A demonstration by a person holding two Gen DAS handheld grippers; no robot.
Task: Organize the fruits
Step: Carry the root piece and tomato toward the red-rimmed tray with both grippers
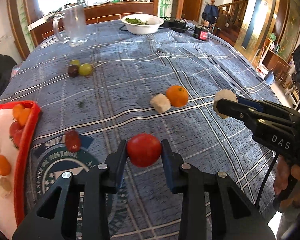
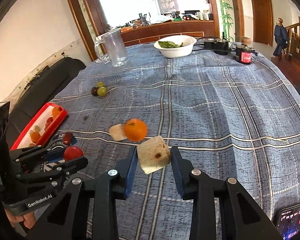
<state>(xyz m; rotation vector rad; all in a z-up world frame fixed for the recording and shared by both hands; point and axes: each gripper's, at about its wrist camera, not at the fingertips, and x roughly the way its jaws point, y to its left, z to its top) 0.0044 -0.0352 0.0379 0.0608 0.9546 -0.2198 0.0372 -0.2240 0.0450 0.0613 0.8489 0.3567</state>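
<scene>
Near the worktop's point(image 1: 130, 64) front edge, the left hand-held gripper point(image 1: 144, 152) is closed on a red tomato point(image 1: 144, 150), its blue pads pressing the fruit's two sides at its widest, so the round skin sits squarely and should not slip. It holds the tomato clear of the checked cloth, beside the red-rimmed tray point(image 1: 25, 140) at the worktop's left edge, where orange and red pieces already lie; the tray is probably where it is headed.

Over the front middle, the right hand-held gripper point(image 2: 154, 158) is shut on a pale fruit chunk point(image 2: 154, 154), gripped across its flat cut faces, which give the pads a firm purchase. The chunk hangs tilted, one corner down, off the cloth.

Still loose on the worktop: an orange point(image 1: 177, 96) touching a second pale chunk point(image 1: 160, 103) near the middle, three grapes point(image 1: 80, 69) bunched toward the far left, and a dark red fruit point(image 1: 72, 141) just beside the tray. With both grips loaded, each hand likely carries its piece to the tray.
</scene>
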